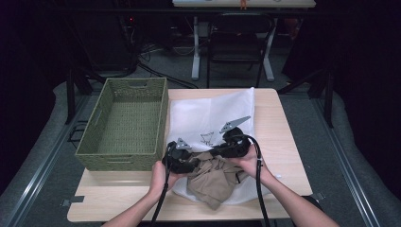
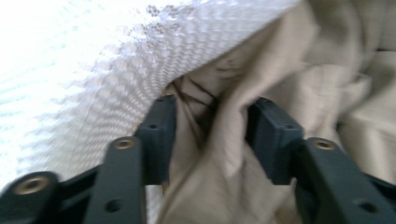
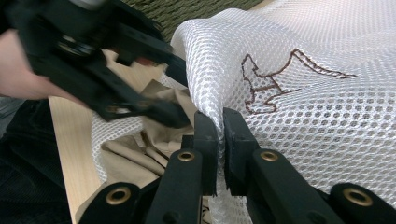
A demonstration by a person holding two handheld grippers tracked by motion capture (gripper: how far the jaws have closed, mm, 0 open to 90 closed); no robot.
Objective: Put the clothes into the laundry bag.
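- Green woven basket (image 1: 124, 124) stands at the table's (image 1: 279, 142) left, just beside the white mesh bag (image 1: 213, 116), clear of the work.
- Left gripper (image 1: 182, 161) has its jaws parted around a fold of the tan garment (image 1: 213, 182), the pads not pressing; the fold could slip free.
- The garment lies half inside the bag's mouth, bunched.
- Right gripper (image 3: 220, 140) pinches the bag's edge; losing it would likely let the mouth collapse and block the garment.

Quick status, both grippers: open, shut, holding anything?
Left gripper: jaws open, tan cloth bunched loosely between them.
Right gripper: jaws shut on the edge of the white mesh bag.
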